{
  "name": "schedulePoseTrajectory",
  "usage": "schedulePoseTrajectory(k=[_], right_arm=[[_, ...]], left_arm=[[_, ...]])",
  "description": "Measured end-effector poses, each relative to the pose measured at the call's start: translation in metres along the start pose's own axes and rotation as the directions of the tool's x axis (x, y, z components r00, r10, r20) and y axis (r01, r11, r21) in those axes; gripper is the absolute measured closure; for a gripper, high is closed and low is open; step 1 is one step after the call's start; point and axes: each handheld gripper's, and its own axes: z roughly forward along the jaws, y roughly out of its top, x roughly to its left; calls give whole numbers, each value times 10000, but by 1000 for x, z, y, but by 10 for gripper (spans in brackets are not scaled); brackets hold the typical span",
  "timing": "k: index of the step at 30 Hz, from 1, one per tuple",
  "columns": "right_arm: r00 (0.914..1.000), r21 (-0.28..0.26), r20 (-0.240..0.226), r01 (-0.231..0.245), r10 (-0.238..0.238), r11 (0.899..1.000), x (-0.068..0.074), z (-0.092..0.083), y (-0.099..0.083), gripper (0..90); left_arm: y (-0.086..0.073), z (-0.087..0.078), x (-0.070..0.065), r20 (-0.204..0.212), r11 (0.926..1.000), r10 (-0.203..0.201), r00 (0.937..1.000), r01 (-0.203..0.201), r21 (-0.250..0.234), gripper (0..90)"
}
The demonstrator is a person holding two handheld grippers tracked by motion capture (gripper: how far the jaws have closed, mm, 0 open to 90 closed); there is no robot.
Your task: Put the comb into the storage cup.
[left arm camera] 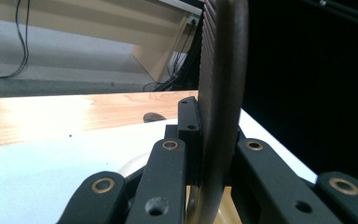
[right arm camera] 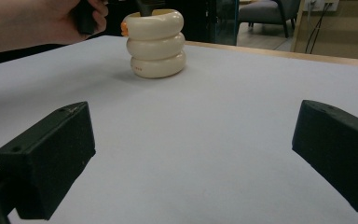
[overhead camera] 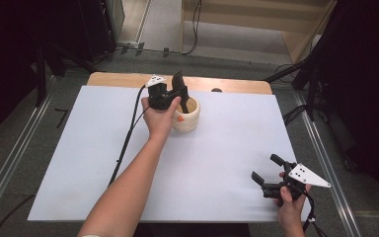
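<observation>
The left gripper [overhead camera: 177, 91] hangs over the cream pot [overhead camera: 187, 114] at the far side of the white table [overhead camera: 217, 153], its jaws pinched on a dark flat tool [overhead camera: 179, 83] that stands upright with its lower end in the pot's mouth. From the left gripper view, the tool [left arm camera: 221, 93] rises between the black jaws, ribbed on one edge. The pot [right arm camera: 156, 44] looks like three stacked rings, with something orange at its rim. The right gripper [overhead camera: 269, 173] rests near the table's near right corner, well apart from the pot, jaws spread wide with nothing between them.
</observation>
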Motion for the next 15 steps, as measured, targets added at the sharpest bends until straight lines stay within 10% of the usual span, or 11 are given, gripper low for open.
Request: schedulePoseTrajectory(k=[15], right_arm=[[10000, 24, -4, 34, -34, 10000, 0, 0, 0, 0]], left_arm=[[0, 0, 10, -355, 9995, -119, 9993, 129, 272, 747]])
